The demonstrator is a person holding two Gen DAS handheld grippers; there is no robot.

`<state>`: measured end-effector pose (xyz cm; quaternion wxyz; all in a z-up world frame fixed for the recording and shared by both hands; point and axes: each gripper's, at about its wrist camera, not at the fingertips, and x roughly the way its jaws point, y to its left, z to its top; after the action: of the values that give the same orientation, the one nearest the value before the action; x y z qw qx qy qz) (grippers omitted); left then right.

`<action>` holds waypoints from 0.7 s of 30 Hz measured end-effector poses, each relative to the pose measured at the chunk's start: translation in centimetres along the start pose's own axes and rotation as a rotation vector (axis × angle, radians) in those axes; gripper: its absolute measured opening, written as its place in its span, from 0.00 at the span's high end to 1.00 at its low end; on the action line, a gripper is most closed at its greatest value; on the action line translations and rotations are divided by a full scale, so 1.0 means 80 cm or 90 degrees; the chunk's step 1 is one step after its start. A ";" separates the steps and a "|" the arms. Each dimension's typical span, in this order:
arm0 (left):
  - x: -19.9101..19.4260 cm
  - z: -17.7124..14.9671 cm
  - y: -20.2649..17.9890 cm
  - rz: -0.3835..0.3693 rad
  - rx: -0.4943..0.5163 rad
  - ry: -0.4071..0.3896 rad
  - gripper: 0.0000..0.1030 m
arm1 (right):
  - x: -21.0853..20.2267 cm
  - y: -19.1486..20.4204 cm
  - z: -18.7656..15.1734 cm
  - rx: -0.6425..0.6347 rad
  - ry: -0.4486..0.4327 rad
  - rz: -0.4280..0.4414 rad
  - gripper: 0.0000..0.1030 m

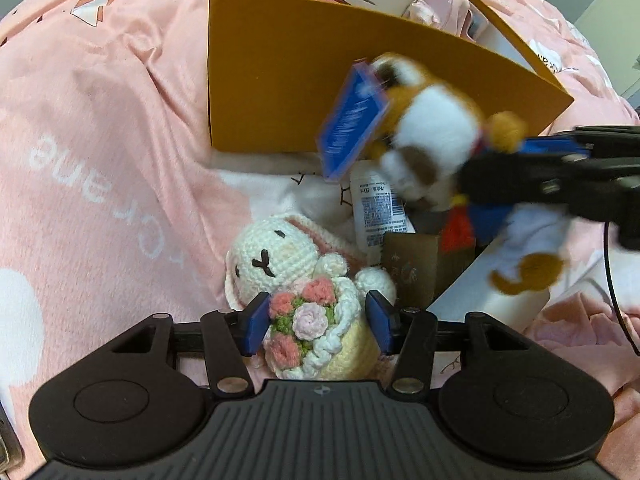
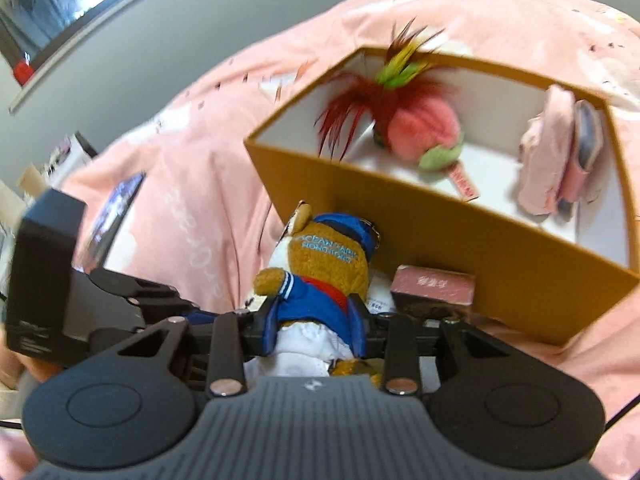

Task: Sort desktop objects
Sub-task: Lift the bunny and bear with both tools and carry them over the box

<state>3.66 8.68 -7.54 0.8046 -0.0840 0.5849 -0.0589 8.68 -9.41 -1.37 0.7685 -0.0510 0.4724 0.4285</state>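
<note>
Plush toys lay scattered beside an orange box (image 1: 280,92) on a pink blanket (image 1: 100,160). The right tongs (image 2: 316,320) were clamped on a brown plush animal (image 2: 324,264) in a blue jacket, held off the blanket just in front of the box wall, a blue tag (image 1: 352,120) dangling from it. The left tongs (image 1: 316,324) stood wide on either side of a crocheted white rabbit (image 1: 280,256) with a bouquet, lying on the blanket; whether the pads pressed it was unclear. Inside the box sat a pink feathered toy (image 2: 416,128) and a pink case (image 2: 560,152).
</note>
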 end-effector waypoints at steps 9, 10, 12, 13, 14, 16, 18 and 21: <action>0.019 0.011 0.009 -0.013 -0.049 0.043 0.37 | -0.051 -0.027 -0.015 0.041 -0.044 -0.042 0.64; 0.022 0.008 0.009 -0.014 -0.050 0.047 0.37 | -0.051 -0.029 -0.017 0.045 -0.044 -0.045 0.64; 0.024 0.007 0.011 -0.017 -0.050 0.050 0.37 | -0.050 -0.031 -0.019 0.052 -0.043 -0.046 0.64; 0.024 0.006 0.011 -0.017 -0.051 0.049 0.39 | -0.048 -0.032 -0.020 0.054 -0.042 -0.045 0.63; 0.023 0.005 0.011 -0.016 -0.052 0.044 0.41 | -0.047 -0.033 -0.020 0.055 -0.041 -0.046 0.63; 0.015 0.001 0.011 -0.012 -0.056 0.032 0.46 | -0.045 -0.032 -0.022 0.053 -0.042 -0.048 0.63; 0.010 -0.001 0.012 -0.009 -0.061 0.016 0.50 | -0.047 -0.032 -0.022 0.052 -0.044 -0.048 0.63; -0.006 -0.004 0.011 -0.007 -0.065 -0.017 0.54 | -0.053 -0.035 -0.023 0.055 -0.051 -0.048 0.63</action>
<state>3.16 9.61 -7.36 0.8064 -0.1293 0.5761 -0.0324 8.61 -14.63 -0.06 0.8040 -0.0185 0.4568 0.3803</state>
